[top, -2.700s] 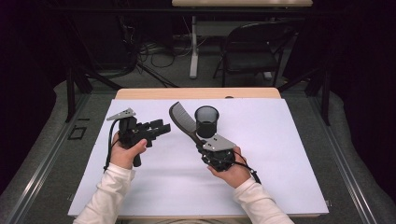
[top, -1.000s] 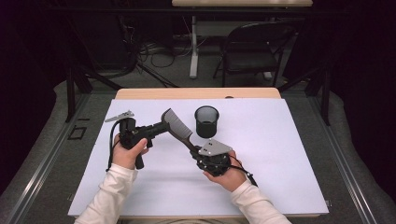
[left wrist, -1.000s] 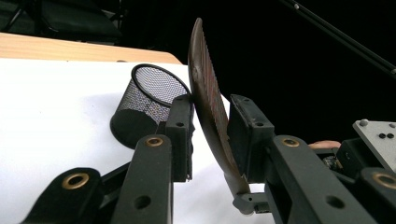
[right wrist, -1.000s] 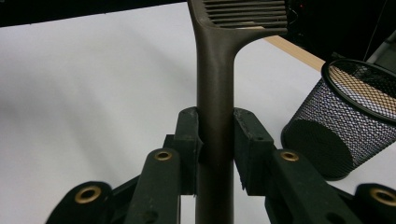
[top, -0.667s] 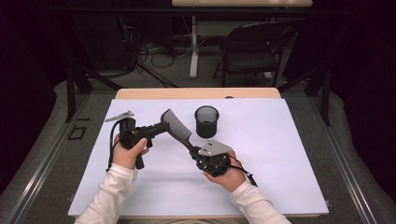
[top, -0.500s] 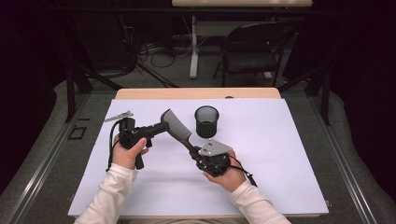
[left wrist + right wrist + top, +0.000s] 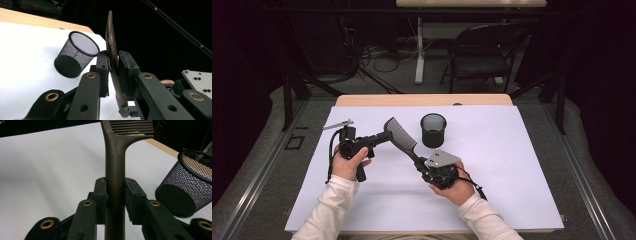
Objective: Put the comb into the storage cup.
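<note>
The right gripper (image 7: 421,165) is clamped on the handle of a dark comb (image 7: 401,136), its pads pressed to either side of the stem in the right gripper view. The comb slants up and away from it, held above the white sheet (image 7: 512,165), toothed end toward the left gripper (image 7: 384,138). That gripper's jaws have just been closing, and in the left gripper view they sit on both flat faces of the comb's (image 7: 111,47) wide end, gripping it edge-on. So the comb hangs between the two grippers, above the sheet.

Just beyond the comb's head stands a black mesh cup (image 7: 433,130), upright and open at the top, close to the comb but not touching it. Behind the sheet the wooden table edge (image 7: 422,100) shows. Past the table, on the floor, a dark folding chair (image 7: 482,50) stands among loose cables (image 7: 372,55).
</note>
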`<state>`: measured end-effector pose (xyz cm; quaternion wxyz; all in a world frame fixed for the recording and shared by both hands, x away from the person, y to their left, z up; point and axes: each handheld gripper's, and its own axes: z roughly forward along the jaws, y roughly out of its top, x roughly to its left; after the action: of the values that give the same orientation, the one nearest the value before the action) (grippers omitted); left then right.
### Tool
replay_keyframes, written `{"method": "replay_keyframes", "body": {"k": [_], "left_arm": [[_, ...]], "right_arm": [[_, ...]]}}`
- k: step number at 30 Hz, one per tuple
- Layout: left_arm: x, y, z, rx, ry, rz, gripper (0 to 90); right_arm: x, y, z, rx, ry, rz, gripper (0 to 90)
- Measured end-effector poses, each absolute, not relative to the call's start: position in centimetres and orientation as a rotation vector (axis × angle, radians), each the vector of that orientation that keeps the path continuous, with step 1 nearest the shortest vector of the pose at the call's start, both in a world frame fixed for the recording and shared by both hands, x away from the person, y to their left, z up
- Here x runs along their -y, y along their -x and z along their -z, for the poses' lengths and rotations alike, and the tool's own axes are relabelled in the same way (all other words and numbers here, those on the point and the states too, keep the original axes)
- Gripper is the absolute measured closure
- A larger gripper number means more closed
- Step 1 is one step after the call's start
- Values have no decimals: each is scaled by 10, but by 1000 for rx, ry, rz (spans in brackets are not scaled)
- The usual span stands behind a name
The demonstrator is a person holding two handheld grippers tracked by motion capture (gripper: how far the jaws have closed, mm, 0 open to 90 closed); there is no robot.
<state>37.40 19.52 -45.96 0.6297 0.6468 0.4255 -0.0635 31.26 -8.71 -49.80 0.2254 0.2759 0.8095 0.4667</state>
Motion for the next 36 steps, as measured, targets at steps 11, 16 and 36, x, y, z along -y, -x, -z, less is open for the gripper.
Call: {"method": "replay_keyframes", "body": {"k": [11,16,36], "left_arm": [[-196,-375,461,-985,-1470,177,813],[-195,-375,461,-983,-1473,178,821],[-193,-374,462,-998,-1493,191,841]], "right_arm": [[87,-314,502,-2232,-763,-1305,726],[87,-315,505,-2231,-762,-1306,726],[85,-318,515,-2256,-795,-1326,726]]}}
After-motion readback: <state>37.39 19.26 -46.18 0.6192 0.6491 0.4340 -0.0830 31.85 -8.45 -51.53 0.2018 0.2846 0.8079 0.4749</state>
